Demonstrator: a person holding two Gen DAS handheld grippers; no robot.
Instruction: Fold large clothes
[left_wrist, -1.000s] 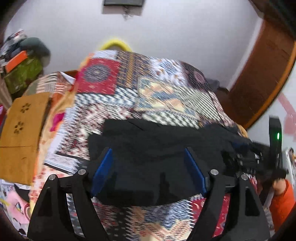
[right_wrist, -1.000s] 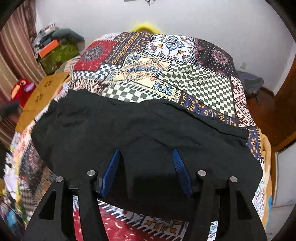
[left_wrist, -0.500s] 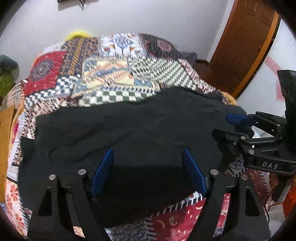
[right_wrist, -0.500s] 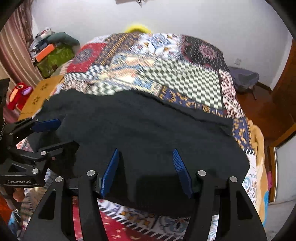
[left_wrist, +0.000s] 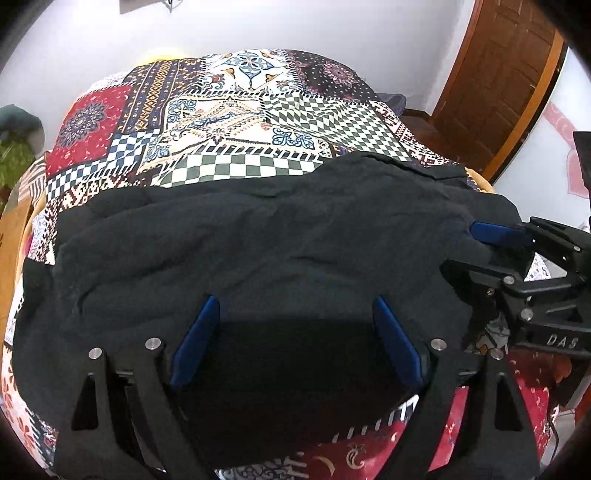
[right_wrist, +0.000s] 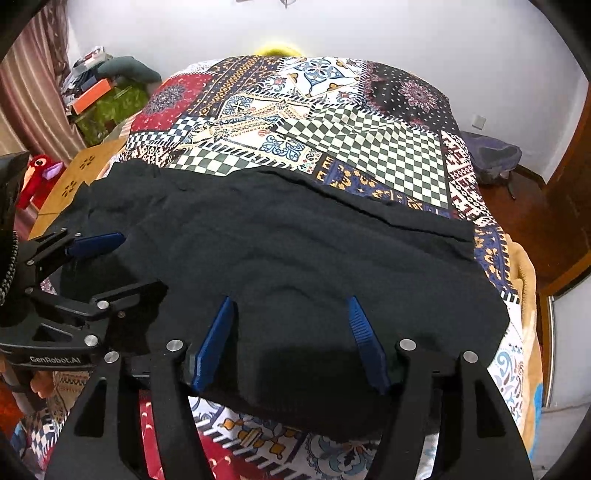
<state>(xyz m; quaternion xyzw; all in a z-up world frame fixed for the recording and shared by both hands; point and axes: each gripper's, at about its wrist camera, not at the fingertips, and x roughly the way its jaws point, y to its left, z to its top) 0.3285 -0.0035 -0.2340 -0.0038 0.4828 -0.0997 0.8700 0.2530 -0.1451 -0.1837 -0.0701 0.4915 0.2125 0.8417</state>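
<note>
A large black garment (left_wrist: 277, 229) lies spread across the near end of a patchwork bedspread (left_wrist: 236, 110); it shows too in the right wrist view (right_wrist: 295, 240). My left gripper (left_wrist: 293, 301) hovers over the garment's near edge on its left half. Its jaws are opening, with flat cloth lying between the blue pads (left_wrist: 195, 343) and not pinched. My right gripper (right_wrist: 290, 298) is over the near edge on the right half, jaws also opening over loose cloth. Each gripper shows in the other's view: the right gripper (left_wrist: 460, 245) and the left gripper (right_wrist: 138, 260).
The bedspread (right_wrist: 332, 122) reaches back to a white wall. A brown wooden door (left_wrist: 498, 81) stands at the right. Left of the bed are a perforated wooden panel (right_wrist: 81, 170), a red plush toy (right_wrist: 37, 173) and a cluttered green box (right_wrist: 107, 107). A dark bag (right_wrist: 491, 155) lies on the floor.
The left gripper has swung right and come down to the garment's near edge beside the right gripper. Both pairs of blue pads stand slightly wider apart. The garment now lies flat.
</note>
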